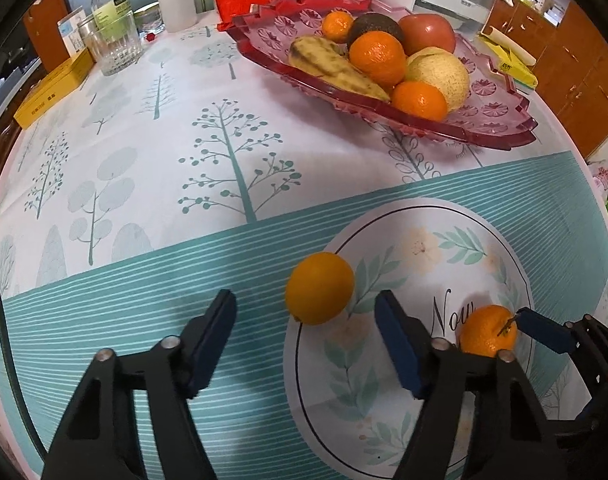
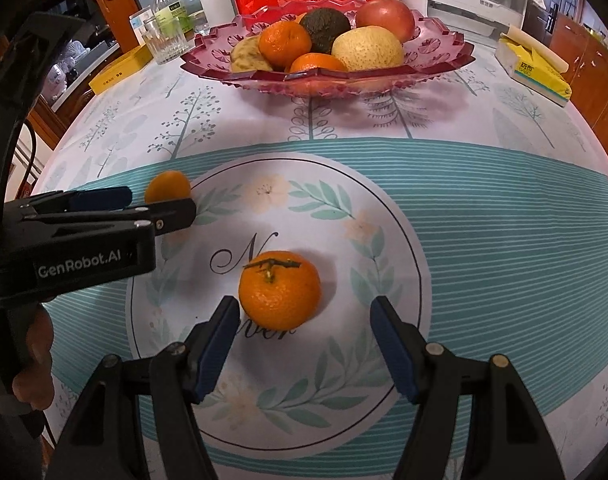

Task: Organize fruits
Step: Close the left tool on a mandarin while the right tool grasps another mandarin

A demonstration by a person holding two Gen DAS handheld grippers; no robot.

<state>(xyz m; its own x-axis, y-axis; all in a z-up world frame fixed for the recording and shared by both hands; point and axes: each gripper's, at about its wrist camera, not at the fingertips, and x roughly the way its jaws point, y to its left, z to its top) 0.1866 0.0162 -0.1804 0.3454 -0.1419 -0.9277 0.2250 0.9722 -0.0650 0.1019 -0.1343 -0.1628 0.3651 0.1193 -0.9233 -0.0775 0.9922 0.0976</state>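
A smooth orange (image 1: 319,288) lies on the tablecloth just past the tips of my left gripper (image 1: 306,322), which stands open with both blue pads clear of it. In the right wrist view the same orange (image 2: 167,185) peeks out behind the left gripper (image 2: 155,205). A tangerine with a stem (image 2: 279,290) sits on the round flower print, between the tips of my open right gripper (image 2: 306,312) and nearer the left pad. The tangerine (image 1: 488,336) also shows in the left wrist view, with a right gripper finger (image 1: 544,330) beside it.
A pink glass dish (image 1: 500,136) (image 2: 207,60) at the back holds oranges, a pear, an apple, an avocado and a banana. Behind it are a glass (image 1: 113,46), bottles, a yellow box (image 1: 53,90), a red packet and a tissue pack (image 2: 536,66). A hand (image 2: 33,360) holds the left gripper.
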